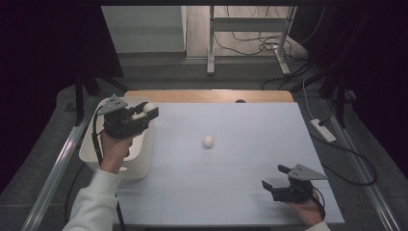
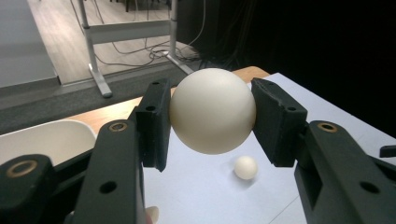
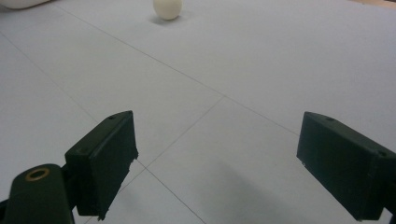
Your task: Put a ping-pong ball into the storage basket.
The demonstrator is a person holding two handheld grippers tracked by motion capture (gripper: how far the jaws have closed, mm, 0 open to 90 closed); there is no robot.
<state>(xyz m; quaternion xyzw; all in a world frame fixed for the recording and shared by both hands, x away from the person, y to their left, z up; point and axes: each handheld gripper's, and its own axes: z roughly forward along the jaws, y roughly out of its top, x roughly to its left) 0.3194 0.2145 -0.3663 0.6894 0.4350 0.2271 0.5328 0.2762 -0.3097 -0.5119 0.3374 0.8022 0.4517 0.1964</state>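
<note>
A cream ball [image 2: 212, 110] is pinched between the two black pads of my left gripper [image 2: 212, 122], which is shut on it. In the high view that left gripper [image 1: 150, 110] hovers over the right rim of a white bin [image 1: 140, 159] at the table's left, with the held ball [image 1: 149, 107] at its tip. A second cream ball [image 1: 208, 141] lies loose on the white table sheet near the middle, and it is seen in the left gripper view [image 2: 245, 167] and far off in the right gripper view [image 3: 167, 8]. My right gripper [image 1: 273, 176] stands open and empty near the front right, low over the sheet [image 3: 217, 165].
The white sheet [image 1: 240, 192] covers the table, with a wooden strip [image 1: 207, 95] bare at the back edge. Beyond stand a desk frame [image 1: 250, 29] and floor cables. A power strip [image 1: 323, 130] lies off the table's right side.
</note>
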